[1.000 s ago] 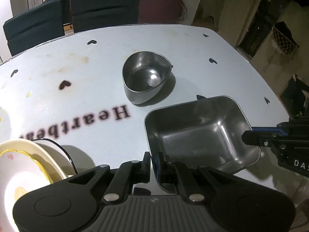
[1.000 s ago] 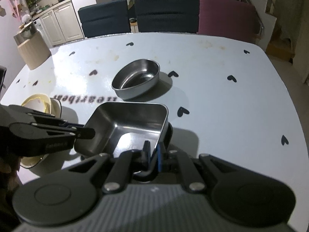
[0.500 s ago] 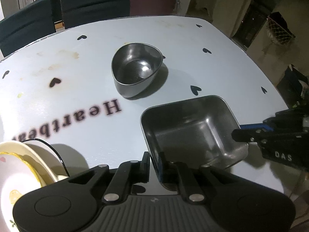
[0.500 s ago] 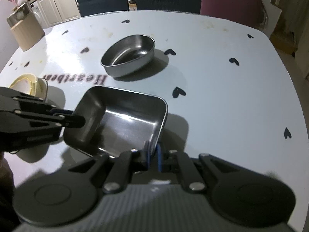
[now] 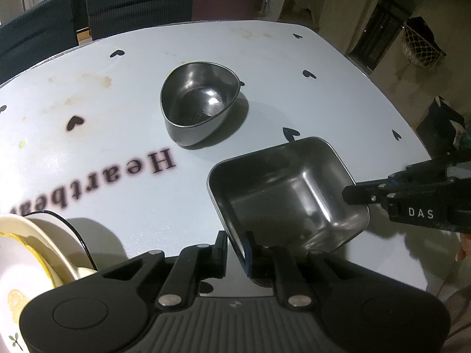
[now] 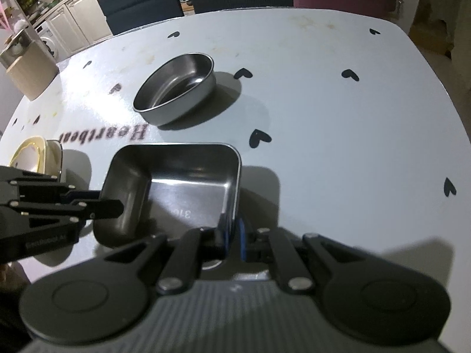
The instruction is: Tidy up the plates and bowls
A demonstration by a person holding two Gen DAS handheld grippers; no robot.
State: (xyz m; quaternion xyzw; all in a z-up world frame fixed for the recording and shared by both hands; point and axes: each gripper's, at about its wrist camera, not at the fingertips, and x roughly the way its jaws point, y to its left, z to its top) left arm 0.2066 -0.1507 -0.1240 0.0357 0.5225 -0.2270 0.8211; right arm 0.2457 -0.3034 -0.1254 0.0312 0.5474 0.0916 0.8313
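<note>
Steel square tray is set low on the pale surface, near the heart-shaped bowl. The right gripper is clamped on its rim; the left gripper fingers have just been parting, the rim between them. Release appears under way; next, the bowl calls for gathering.

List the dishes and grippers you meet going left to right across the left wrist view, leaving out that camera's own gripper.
Cream plates stacked at the left edge → rounded steel bowl → square steel tray → right gripper, shut on the tray's right rim.
</note>
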